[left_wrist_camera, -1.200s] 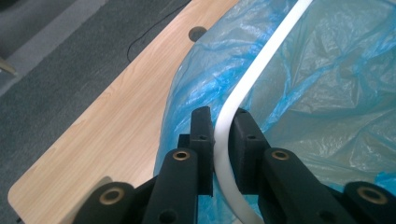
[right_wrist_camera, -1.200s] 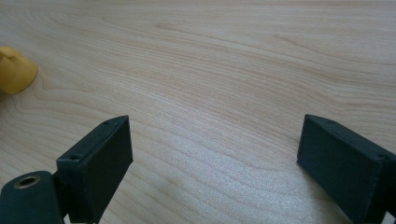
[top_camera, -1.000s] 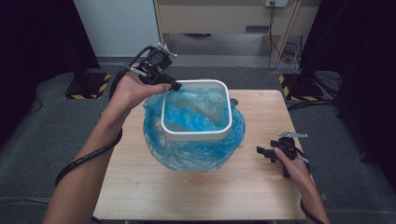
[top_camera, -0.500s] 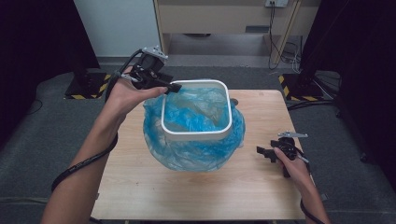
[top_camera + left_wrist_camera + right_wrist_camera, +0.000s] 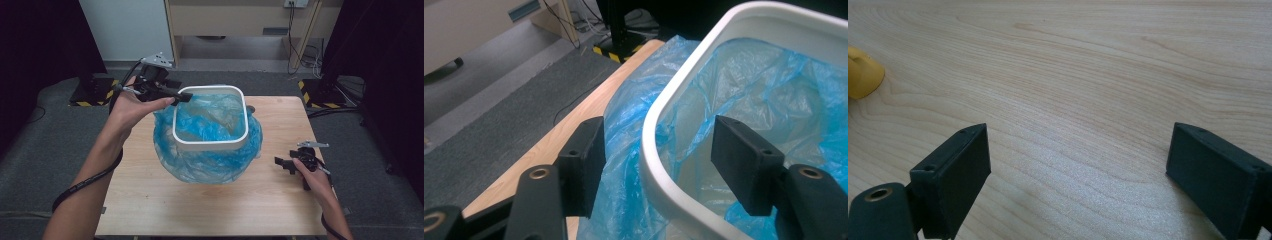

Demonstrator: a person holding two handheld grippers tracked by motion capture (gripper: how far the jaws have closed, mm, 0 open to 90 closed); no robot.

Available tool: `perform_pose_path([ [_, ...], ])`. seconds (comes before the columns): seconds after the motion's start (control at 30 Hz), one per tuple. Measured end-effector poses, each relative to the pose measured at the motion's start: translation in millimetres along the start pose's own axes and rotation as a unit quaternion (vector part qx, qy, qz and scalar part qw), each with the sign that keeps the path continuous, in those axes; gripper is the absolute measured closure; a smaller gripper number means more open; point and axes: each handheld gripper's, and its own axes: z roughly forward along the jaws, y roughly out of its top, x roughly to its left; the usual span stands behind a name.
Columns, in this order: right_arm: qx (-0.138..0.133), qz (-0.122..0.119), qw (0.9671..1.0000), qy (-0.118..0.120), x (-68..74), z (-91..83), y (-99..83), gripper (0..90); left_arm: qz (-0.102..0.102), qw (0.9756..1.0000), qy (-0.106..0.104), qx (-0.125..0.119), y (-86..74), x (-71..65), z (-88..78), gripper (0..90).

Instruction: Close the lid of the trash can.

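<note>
Fitting blue bag (image 5: 210, 162) over white bin (image 5: 210, 143). Left hand-held gripper (image 5: 181, 98) jaws just opening, straddling rim, pinching nothing. Right hand-held gripper (image 5: 280, 162) spread, idle on desk (image 5: 150, 200). Next: regrip loose bag edge.

The high view is evenly lit over the wooden table (image 5: 210, 205) while the room's left and right edges fall to near black, and the whole picture is soft and slightly grainy. In the left gripper view, light from above puts a mild sheen on the white bin rim (image 5: 659, 165) and the crinkled blue bag (image 5: 774, 90), and the near black jaws are a little out of focus. The right gripper view is bright and flat, with the wood grain sharp mid-frame, a pale glare patch between the jaws and blur at the bottom corners.
</note>
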Motion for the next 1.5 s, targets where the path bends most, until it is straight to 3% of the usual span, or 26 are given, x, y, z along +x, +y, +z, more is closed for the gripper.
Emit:
perform_pose_path([
  [0.17, 0.000, 0.000, 1.0000, 0.000, 0.0, 0.0, 0.0, 10.3, -0.008, 0.9998, 0.000, -0.018, -5.0, 3.2, -7.1, 40.1],
  [0.8, -0.002, -0.002, 1.0000, 0.002, 0.0, -0.1, -0.2, 10.4, -0.005, 0.9996, -0.007, -0.025, -11.4, 3.8, -8.0, 42.3],
  [1.07, -0.002, 0.000, 1.0000, 0.003, 0.0, -0.4, -0.7, 10.5, -0.011, 0.9971, 0.007, -0.076, -19.4, 6.7, -24.9, 42.9],
  [1.23, -0.002, 0.000, 1.0000, 0.003, -0.2, -0.5, -0.8, 10.5, -0.010, 0.9950, 0.034, -0.093, -34.0, 10.0, -41.1, 44.1],
  [1.33, -0.002, 0.003, 1.0000, 0.004, 0.1, -0.6, -0.9, 10.6, -0.022, 0.9928, 0.044, -0.109, -49.3, 15.3, -51.6, 43.8],
  [1.5, -0.002, 0.000, 1.0000, 0.003, -0.1, -0.5, -0.8, 10.6, -0.037, 0.9922, 0.058, -0.104, -81.0, 24.6, -58.4, 43.6],
])
